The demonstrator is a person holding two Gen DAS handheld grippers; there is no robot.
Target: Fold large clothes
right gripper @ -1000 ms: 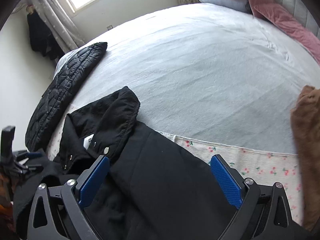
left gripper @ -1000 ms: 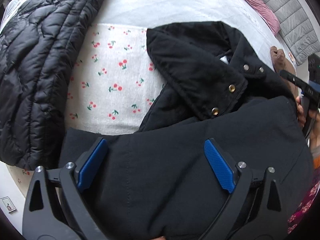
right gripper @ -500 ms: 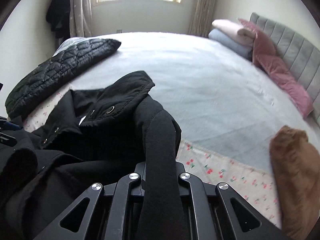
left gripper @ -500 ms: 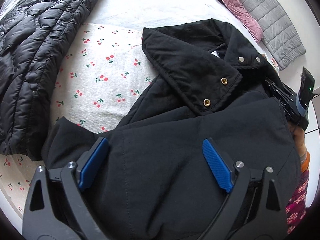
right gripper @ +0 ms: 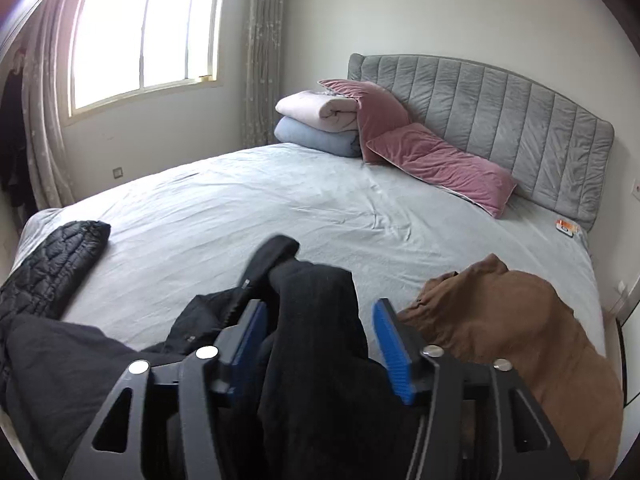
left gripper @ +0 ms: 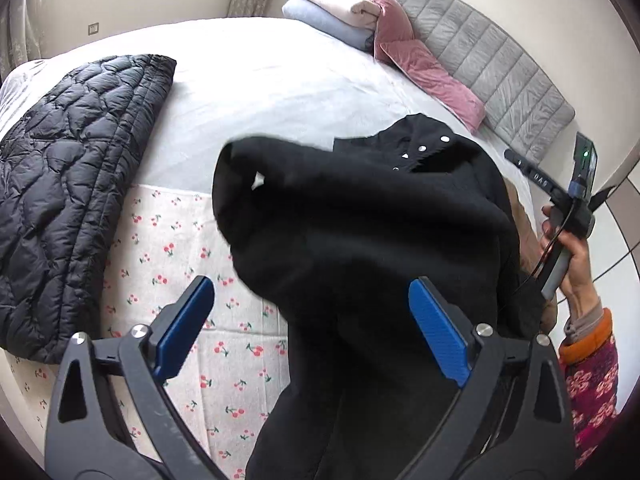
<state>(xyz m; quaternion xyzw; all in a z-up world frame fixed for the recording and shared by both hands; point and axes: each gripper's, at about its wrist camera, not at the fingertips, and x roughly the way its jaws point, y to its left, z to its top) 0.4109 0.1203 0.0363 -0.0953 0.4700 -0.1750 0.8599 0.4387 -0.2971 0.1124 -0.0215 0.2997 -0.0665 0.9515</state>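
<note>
A black coat (left gripper: 360, 220) with snap buttons hangs bunched and lifted above the bed, blurred by motion. My left gripper (left gripper: 310, 332) is open wide; the coat's lower part drops between its blue pads (left gripper: 438, 336) without either pad pressing on it. In the right wrist view a thick fold of the same coat (right gripper: 312, 300) lies between the fingers of my right gripper (right gripper: 320, 340). Its jaws are opening, and both blue pad faces show beside the fabric. A hand (left gripper: 576, 248) holds the right gripper's handle at the coat's right edge.
A black quilted jacket (left gripper: 68, 200) lies on the bed's left side. A cherry-print cloth (left gripper: 168, 240) is spread under the coat. A brown garment (right gripper: 500, 320) lies at the right. Pink pillows (right gripper: 436, 160) and folded blankets (right gripper: 316, 120) sit by the grey headboard (right gripper: 520, 112).
Both grippers rose and tipped upward. The right gripper shut on a fold of the coat, then its jaws parted. The coat went from flat on the cherry cloth to lifted and bunched.
</note>
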